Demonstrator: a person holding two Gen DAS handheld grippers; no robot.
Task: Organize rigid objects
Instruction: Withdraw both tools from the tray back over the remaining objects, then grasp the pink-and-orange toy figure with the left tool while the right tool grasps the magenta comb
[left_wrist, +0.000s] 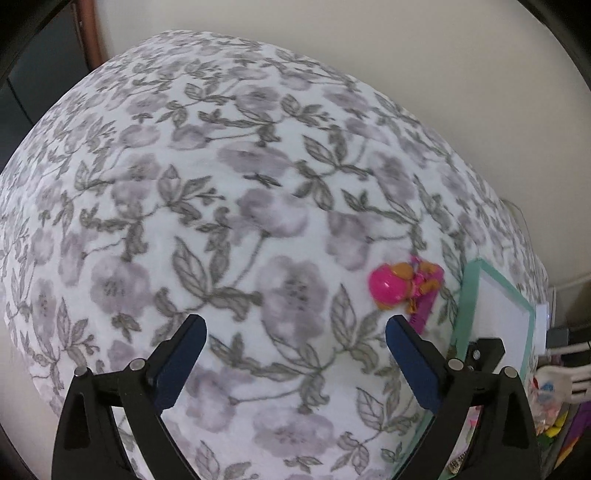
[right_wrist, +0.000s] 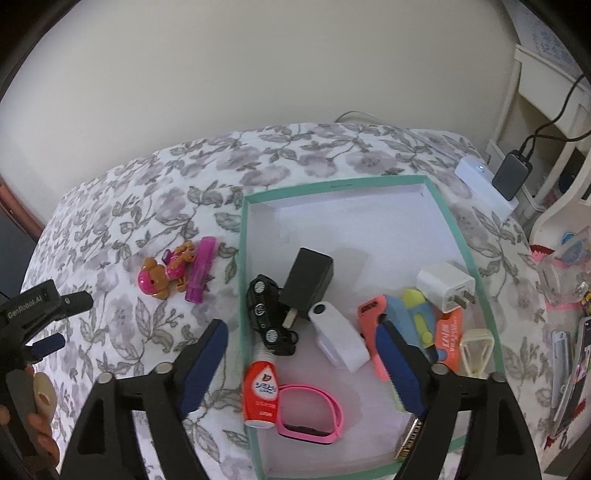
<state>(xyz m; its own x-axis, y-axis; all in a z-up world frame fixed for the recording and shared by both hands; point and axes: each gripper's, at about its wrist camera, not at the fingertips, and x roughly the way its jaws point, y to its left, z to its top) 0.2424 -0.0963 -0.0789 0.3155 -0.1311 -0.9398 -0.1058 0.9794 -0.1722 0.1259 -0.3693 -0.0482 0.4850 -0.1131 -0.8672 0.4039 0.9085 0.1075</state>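
most things already sit in your box; the doll and tube lie outside at its 9 o'clock. both your left gripper and right gripper are spread, empty.

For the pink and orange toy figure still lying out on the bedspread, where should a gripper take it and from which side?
Grip the toy figure across its narrow torso, between the round pink head and the legs, coming down from above. It lies flat on the bedspread with the purple tube against its box-facing side, so keep the fingers clear of that. The open left gripper looks nearer.
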